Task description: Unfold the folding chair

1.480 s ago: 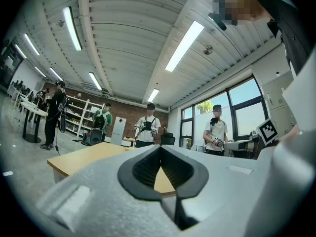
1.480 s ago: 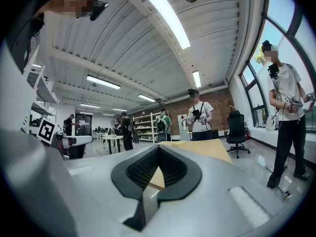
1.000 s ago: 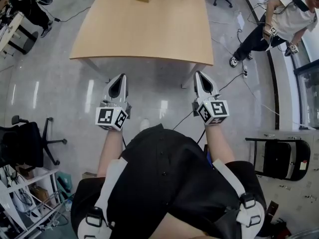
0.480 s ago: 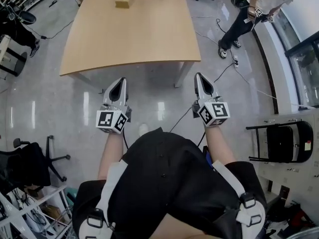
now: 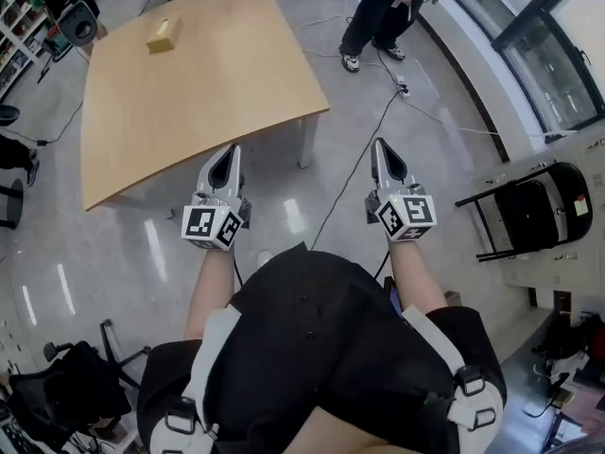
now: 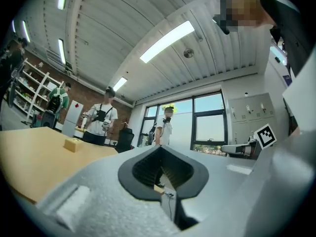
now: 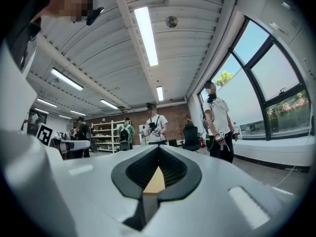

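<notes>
A black folding chair (image 5: 534, 208) stands folded flat against the wall at the right of the head view, well to the right of both grippers. My left gripper (image 5: 227, 153) is held out in front of me, shut and empty, its tip over the floor near the wooden table's (image 5: 189, 83) near edge. My right gripper (image 5: 380, 148) is level with it, also shut and empty, over bare floor. In the left gripper view (image 6: 163, 174) and right gripper view (image 7: 150, 191) the jaws meet with nothing between them. The chair is out of both gripper views.
A small tan box (image 5: 163, 35) lies on the table's far part. A black cable (image 5: 350, 178) runs across the floor between the grippers. A person (image 5: 388, 3) stands beyond the table; windows (image 5: 548, 55) line the right wall. An office chair (image 5: 71, 400) sits at bottom left.
The view has swung to the right: the table has slid left and turned, and the folded chair has moved up the right edge. Both grippers stay shut in front of me.
</notes>
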A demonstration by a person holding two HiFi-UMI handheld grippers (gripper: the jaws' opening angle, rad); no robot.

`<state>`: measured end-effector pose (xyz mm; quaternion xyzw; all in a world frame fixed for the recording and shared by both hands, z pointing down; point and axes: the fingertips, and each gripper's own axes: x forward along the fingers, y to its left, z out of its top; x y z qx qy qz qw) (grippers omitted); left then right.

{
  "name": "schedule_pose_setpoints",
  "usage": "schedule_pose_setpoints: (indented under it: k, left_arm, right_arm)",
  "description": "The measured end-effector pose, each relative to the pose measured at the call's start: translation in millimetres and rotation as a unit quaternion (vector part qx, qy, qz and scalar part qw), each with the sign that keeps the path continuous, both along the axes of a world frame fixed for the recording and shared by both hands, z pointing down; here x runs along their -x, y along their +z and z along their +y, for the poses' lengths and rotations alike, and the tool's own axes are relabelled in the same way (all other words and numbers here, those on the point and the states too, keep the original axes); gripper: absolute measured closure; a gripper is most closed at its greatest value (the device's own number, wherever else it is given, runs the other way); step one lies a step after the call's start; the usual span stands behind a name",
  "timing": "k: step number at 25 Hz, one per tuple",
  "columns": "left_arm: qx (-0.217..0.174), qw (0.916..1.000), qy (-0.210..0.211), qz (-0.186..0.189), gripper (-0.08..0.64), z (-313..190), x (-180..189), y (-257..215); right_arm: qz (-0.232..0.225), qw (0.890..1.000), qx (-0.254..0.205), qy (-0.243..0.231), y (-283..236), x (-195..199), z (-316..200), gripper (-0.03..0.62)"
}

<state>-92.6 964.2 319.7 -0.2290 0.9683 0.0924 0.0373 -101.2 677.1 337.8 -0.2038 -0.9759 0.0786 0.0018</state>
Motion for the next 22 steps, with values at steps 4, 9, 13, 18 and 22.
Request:
schedule_pose_setpoints:
  k: [4,9,13,18,22]
  left_arm:
    - [0.001,0.9980,0.062,-0.007,0.560,-47.1,27.3,-7.2]
    - [0.011,0.9909,0.133,-0.019,0.560,-103.4,51.0,-7.9]
    - [0.022,0.9831,0.181,-0.014,0.560,-150.0,59.1,-7.8]
    - [0.027,0.9730,0.229,-0.012,0.560,-208.3,61.6,-8.0]
    - [0.023,0.9670,0.253,-0.011,0.560,-244.9,60.6,-10.0]
  right_arm:
    - [-0.003,0.999,-0.002,0.053,-3.5,-1.1,-39.5,0.588]
    - [-0.011,0.993,0.001,0.115,-7.6,-8.3,-87.4,0.588]
    - [-0.010,0.988,0.002,0.157,-5.7,-17.8,-125.0,0.588]
    - [-0.005,0.979,0.011,0.205,1.9,-30.3,-176.4,0.588]
    - [-0.007,0.973,0.013,0.231,2.3,-39.3,-212.6,0.588]
